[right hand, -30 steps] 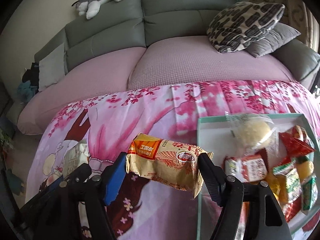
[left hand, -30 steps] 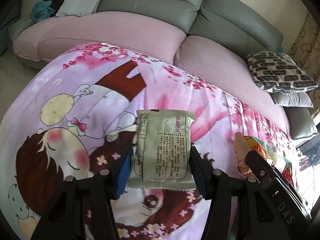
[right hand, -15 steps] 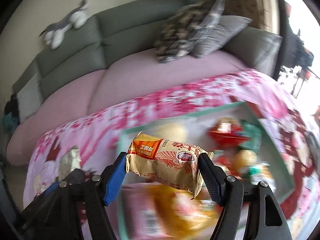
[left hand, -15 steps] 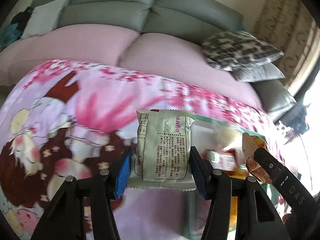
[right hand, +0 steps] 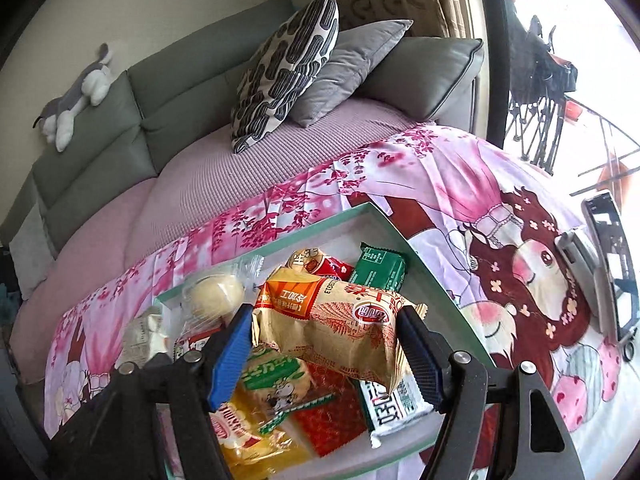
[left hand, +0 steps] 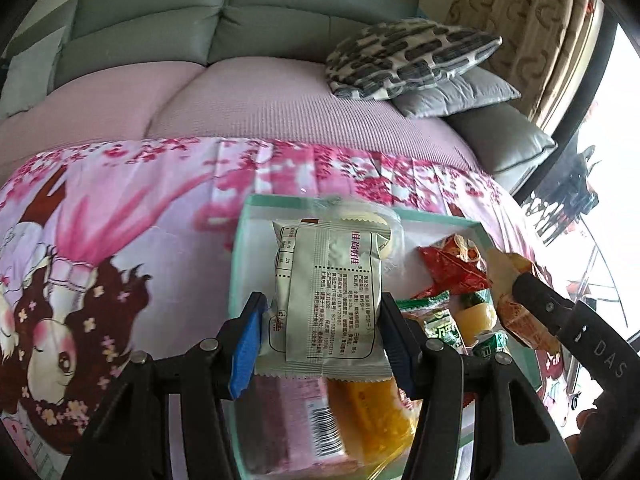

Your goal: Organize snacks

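Note:
My left gripper (left hand: 322, 338) is shut on a pale green snack packet (left hand: 328, 300) with printed text, held upright above the near left part of a teal-rimmed white tray (left hand: 240, 240). My right gripper (right hand: 326, 354) is shut on a tan and orange snack packet (right hand: 340, 328), held crosswise over the middle of the same tray (right hand: 436, 280). Several packets fill the tray: a round bun in clear wrap (right hand: 216, 292), a green bar (right hand: 378, 268), a red packet (left hand: 452, 268), a yellow one (left hand: 372, 416). The right gripper with its packet (left hand: 516, 304) shows at the right of the left wrist view.
The tray lies on a pink cartoon-print cloth (left hand: 120, 240) in front of a grey sofa with a pink cover (left hand: 260, 96) and patterned cushions (right hand: 288, 68). A phone on a stand (right hand: 608, 264) sits at the right of the cloth. A plush toy (right hand: 76, 96) lies on the sofa back.
Both grippers have carried their packets rightward across the cloth, from beside the tray to above it. Both grips are unchanged.

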`<state>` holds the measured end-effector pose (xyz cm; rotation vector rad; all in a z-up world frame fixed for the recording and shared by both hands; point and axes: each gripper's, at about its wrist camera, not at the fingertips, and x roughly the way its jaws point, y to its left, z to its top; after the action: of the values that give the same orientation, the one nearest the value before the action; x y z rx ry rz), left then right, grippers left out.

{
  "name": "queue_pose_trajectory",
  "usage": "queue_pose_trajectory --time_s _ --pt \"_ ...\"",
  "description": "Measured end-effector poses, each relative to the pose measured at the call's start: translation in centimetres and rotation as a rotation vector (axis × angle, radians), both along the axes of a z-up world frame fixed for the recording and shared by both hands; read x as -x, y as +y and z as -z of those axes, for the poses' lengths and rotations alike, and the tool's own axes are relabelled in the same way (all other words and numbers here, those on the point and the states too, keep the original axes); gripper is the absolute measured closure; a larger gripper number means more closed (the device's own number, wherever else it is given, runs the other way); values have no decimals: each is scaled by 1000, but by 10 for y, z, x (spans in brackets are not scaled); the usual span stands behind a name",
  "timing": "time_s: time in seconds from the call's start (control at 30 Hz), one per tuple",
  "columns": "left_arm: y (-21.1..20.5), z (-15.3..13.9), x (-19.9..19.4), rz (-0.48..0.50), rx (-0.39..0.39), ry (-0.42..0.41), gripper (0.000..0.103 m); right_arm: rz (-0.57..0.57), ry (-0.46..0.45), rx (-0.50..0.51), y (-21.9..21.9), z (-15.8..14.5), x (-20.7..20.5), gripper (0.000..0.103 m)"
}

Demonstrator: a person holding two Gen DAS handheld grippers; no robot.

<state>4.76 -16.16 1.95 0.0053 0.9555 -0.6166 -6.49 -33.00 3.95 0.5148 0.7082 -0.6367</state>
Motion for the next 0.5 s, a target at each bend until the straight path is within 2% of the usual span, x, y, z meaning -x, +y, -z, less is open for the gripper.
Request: queue_pose_trajectory --time_s 0.33,0.5 --pt "-15 8 -3 16 -8 -2 45 -45 12 -29 -2 15 -12 26" --pt "-10 4 0 15 -7 -5 32 -52 2 -41 -1 15 -9 24"
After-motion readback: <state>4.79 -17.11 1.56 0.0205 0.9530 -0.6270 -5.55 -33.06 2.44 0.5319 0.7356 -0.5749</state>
